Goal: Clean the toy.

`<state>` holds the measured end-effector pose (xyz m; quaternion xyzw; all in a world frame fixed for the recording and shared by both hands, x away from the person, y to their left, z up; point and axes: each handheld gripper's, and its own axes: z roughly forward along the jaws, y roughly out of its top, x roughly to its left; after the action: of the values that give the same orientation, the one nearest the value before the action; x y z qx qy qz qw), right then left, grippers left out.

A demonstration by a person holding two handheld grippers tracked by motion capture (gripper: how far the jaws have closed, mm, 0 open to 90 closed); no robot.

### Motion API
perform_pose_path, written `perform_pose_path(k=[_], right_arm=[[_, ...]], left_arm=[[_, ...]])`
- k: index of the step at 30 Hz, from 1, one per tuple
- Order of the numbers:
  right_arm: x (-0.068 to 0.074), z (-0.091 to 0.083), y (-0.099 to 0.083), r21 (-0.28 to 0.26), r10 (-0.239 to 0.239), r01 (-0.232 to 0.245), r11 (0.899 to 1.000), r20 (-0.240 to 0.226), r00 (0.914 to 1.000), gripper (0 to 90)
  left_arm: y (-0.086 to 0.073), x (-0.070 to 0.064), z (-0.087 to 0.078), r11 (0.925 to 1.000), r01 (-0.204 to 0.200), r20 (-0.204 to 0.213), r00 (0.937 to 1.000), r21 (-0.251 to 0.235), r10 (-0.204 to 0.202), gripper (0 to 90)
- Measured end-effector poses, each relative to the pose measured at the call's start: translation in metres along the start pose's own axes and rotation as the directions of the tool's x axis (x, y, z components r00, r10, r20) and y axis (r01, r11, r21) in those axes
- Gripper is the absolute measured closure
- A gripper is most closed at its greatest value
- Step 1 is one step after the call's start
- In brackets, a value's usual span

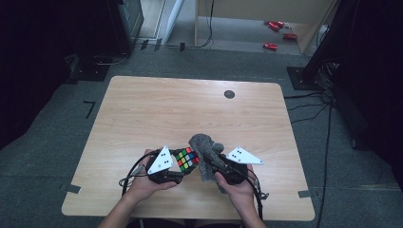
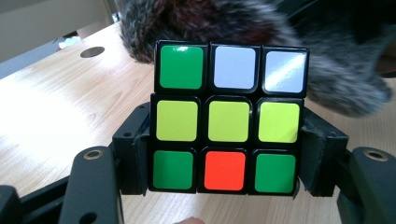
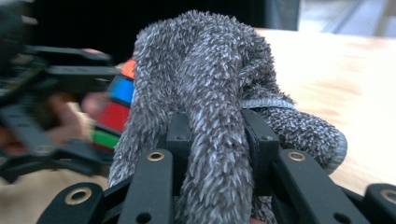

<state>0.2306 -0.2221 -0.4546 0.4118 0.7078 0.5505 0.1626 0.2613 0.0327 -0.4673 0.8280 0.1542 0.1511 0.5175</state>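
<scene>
Above the pale wooden counter (image 1: 142, 109), the left tool (image 2: 224, 154) clamps a multicoloured puzzle cube (image 2: 227, 119); the right tool (image 3: 217, 135) pinches a fuzzy grey cloth (image 3: 210, 79) touching it.

cube (image 3: 119, 100) mostly hidden behind fuzzy cloth (image 3: 210, 93); left gripper (image 3: 42, 116) blurred.

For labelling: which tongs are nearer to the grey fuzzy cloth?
Right. The right tongs clamp the grey fuzzy cloth; the left tongs hold the Rubik's cube beside it.
</scene>
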Motion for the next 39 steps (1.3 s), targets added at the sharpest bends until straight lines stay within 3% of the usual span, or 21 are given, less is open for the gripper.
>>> perform_pose_path(k=[1,3,5,8,11,14,18,20,22,23,26,29,32,33,35,39], right_arm=[[0.000,0.000,0.000,0.000,0.000,0.000,1.000,0.000,1.0000,69.1],[0.018,-0.003,0.007,-0.034,-0.069,0.068,0.997,-0.052,0.9963,68.7],[0.024,-0.005,0.011,-0.045,-0.087,0.085,0.995,-0.068,0.9938,68.3],[0.020,-0.006,0.012,-0.045,-0.063,0.059,0.997,-0.087,0.9942,67.9],[-0.002,-0.002,0.005,0.009,0.009,-0.009,1.000,-0.039,0.9992,67.7],[-0.005,-0.003,0.003,0.010,0.017,-0.016,1.000,-0.028,0.9995,67.8],[0.014,-0.007,0.011,-0.036,-0.047,0.044,0.998,-0.088,0.9950,67.3],[0.021,-0.007,0.013,-0.044,-0.081,0.078,0.996,-0.074,0.9939,67.2],[0.019,-0.006,0.013,-0.042,-0.056,0.053,0.998,-0.079,0.9953,67.2],[0.009,-0.005,0.009,-0.034,-0.022,0.020,0.999,-0.059,0.9980,67.3],[-0.003,-0.005,0.005,-0.012,0.019,-0.019,1.000,-0.025,0.9995,67.2],[0.000,-0.007,0.006,-0.021,0.009,-0.010,1.000,-0.032,0.9995,67.1],[0.020,-0.009,0.013,-0.065,-0.061,0.056,0.996,-0.085,0.9945,66.8],[0.023,-0.009,0.015,-0.068,-0.065,0.059,0.996,-0.085,0.9943,66.8],[0.018,-0.010,0.015,-0.072,-0.025,0.017,0.997,-0.105,0.9941,66.6],[0.003,-0.009,0.010,-0.054,0.020,-0.022,0.998,-0.048,0.9986,66.8]], left_arm=[[0.000,0.000,0.000,1.0000,0.000,0.000,1.0000,0.000,0.000,33.8],[0.001,-0.002,0.002,0.9999,-0.014,0.005,0.9999,0.005,0.014,33.8],[0.003,-0.006,0.002,0.9998,-0.021,0.013,0.9997,-0.005,0.021,33.9],[0.004,-0.006,0.001,0.9997,-0.021,0.017,0.9996,-0.012,0.021,33.9],[0.004,-0.004,0.000,0.9998,-0.014,0.013,0.9998,-0.013,0.015,33.9],[0.003,-0.002,0.000,0.9997,0.005,0.017,0.9999,-0.025,-0.004,34.0],[0.003,-0.004,0.003,0.9999,-0.011,0.019,0.9998,-0.013,0.011,34.0],[0.004,-0.006,0.002,0.9997,-0.018,0.018,0.9997,-0.016,0.019,34.0],[0.005,-0.005,0.000,0.9995,-0.020,0.016,0.9997,-0.024,0.020,34.0],[0.005,-0.005,-0.001,0.9994,-0.016,0.017,0.9997,-0.029,0.016,34.0],[0.006,-0.002,-0.004,0.9990,0.002,0.018,0.9998,-0.045,-0.002,34.0],[0.006,-0.004,-0.003,0.9992,-0.007,0.017,0.9998,-0.039,0.007,34.0],[0.007,-0.007,-0.001,0.9992,-0.023,0.021,0.9995,-0.033,0.023,34.0],[0.007,-0.007,-0.001,0.9992,-0.023,0.021,0.9995,-0.033,0.023,34.0],[0.008,-0.006,-0.005,0.9975,-0.012,0.039,0.9991,-0.070,0.015,34.0],[0.008,-0.003,-0.007,0.9964,0.001,0.039,0.9993,-0.085,0.002,34.0]])
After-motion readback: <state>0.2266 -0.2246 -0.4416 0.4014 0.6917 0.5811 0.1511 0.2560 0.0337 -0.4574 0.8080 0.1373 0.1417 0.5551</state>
